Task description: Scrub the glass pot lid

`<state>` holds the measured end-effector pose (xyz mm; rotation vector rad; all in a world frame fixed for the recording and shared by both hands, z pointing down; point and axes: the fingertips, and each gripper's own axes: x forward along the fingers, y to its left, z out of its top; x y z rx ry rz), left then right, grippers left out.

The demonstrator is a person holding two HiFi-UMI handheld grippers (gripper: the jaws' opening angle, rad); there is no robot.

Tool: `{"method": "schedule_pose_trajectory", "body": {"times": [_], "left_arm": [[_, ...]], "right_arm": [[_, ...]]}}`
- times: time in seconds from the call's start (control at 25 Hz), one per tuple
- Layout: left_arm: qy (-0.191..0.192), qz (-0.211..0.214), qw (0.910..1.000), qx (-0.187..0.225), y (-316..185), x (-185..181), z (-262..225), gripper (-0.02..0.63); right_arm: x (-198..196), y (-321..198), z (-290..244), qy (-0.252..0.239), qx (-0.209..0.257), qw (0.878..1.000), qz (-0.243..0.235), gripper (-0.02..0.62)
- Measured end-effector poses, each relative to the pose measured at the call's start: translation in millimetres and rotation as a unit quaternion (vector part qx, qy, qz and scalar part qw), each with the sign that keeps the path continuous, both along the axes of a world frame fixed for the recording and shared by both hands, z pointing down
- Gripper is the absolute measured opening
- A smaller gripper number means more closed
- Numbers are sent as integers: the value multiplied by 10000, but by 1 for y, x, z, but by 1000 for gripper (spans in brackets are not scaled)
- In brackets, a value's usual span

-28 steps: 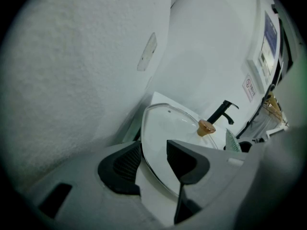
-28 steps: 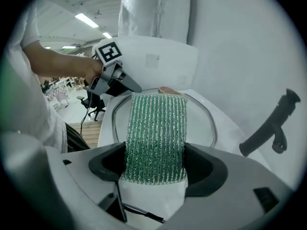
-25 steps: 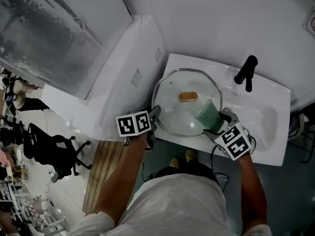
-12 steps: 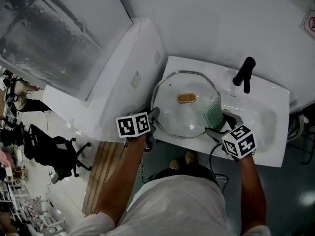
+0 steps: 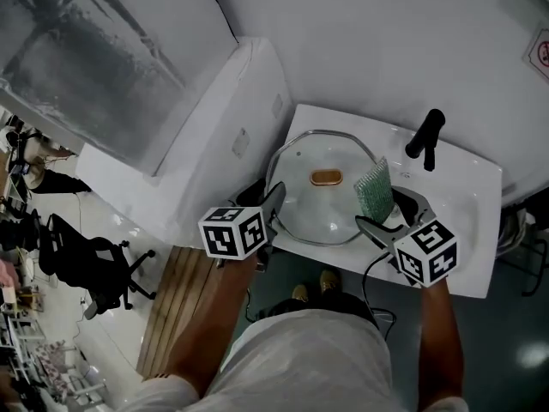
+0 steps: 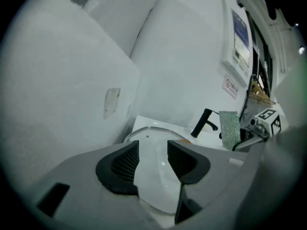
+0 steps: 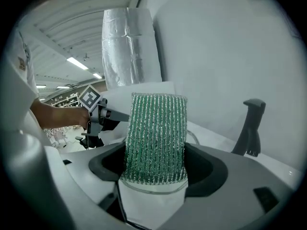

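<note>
The round glass pot lid (image 5: 317, 202), with a brown knob (image 5: 326, 178), lies flat over the left of the white sink (image 5: 467, 200). My left gripper (image 5: 274, 202) hangs over the lid's left rim. In the left gripper view its jaws (image 6: 152, 159) stand apart with the lid (image 6: 153, 178) showing in the gap; the pads press on nothing. My right gripper (image 5: 388, 209) is shut on a green scrub sponge (image 5: 375, 190) that stands upright at the lid's right rim. In the right gripper view the sponge (image 7: 156, 138) fills the space between the jaws.
A black faucet (image 5: 426, 137) stands at the sink's back, right of the sponge. A white sloping cabinet (image 5: 214, 136) adjoins the sink on the left, with a foil-wrapped duct (image 5: 77, 50) beyond. Wooden slats (image 5: 176, 307) and a black chair (image 5: 94, 264) are on the floor.
My right gripper has drawn the sponge from the lid's right face towards its right rim and tipped it upright. The left gripper stays by the left rim.
</note>
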<state>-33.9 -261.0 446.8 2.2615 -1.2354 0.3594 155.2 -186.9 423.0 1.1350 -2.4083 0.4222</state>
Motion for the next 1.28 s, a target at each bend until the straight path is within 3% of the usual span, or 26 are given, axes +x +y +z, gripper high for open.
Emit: {"method": "schedule_pose_trajectory", "body": {"times": [0.16,0.32,0.72,0.92,1.28], "left_arm": [[225,172,9983,510,4,13,-40,190],[493,417,9906,1202,11,25,-85,159],[742,854,9518,2850,43,41,-176,52],[832,1005,9382,3206,54,44,-195,26],[855,1166,9267,3469,66,49,-205,15]], "right_arm": [[-10,-3,-31,-119,351,9993,-42,348],[-19,-6,-59,-283,693,9972,-75,348],[-43,-5,-128,-1127,1693,9790,-164,348],[-59,0,-156,-1457,2203,9641,-261,348],[-71,6,-170,-1748,2616,9491,-138,348]]}}
